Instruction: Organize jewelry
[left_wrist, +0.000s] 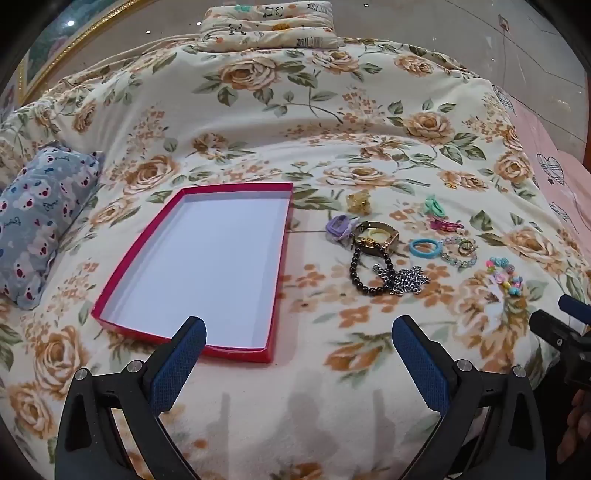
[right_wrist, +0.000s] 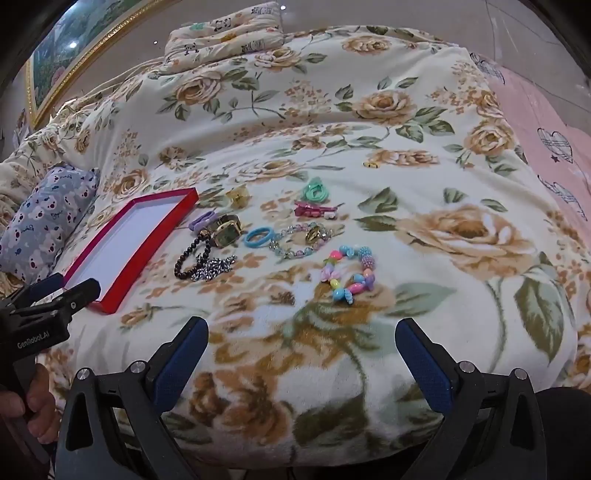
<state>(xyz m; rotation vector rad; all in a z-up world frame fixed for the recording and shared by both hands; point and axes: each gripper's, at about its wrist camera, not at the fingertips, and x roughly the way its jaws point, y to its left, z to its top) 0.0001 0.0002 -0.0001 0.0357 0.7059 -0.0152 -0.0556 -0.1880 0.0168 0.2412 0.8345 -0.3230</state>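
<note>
An empty red tray (left_wrist: 283, 236) (right_wrist: 110, 301) with a white floor lies on a floral blanket. To its right the jewelry is spread out: a gold watch (left_wrist: 384, 236) (right_wrist: 227, 230), a black bead bracelet (left_wrist: 356, 271) (right_wrist: 184, 264), a silver chain (left_wrist: 404, 278) (right_wrist: 216, 266), a blue ring (left_wrist: 424, 248) (right_wrist: 260, 236), a crystal bracelet (left_wrist: 456, 253) (right_wrist: 295, 243) and a colourful bead bracelet (left_wrist: 504, 278) (right_wrist: 349, 273). My left gripper (left_wrist: 298, 334) hovers open over the tray's near right corner. My right gripper (right_wrist: 301, 336) hangs open just short of the colourful bracelet. Both hold nothing.
Further back lie a purple clip (left_wrist: 338, 227) (right_wrist: 202, 220), a yellow clip (left_wrist: 359, 201) (right_wrist: 238, 196), green hair ties (left_wrist: 434, 206) (right_wrist: 316, 192) and a pink clip (left_wrist: 445, 224) (right_wrist: 314, 210). A grey patterned pillow (left_wrist: 37, 221) (right_wrist: 44, 225) sits left of the tray. A pink sheet (right_wrist: 546, 122) borders the blanket's right edge.
</note>
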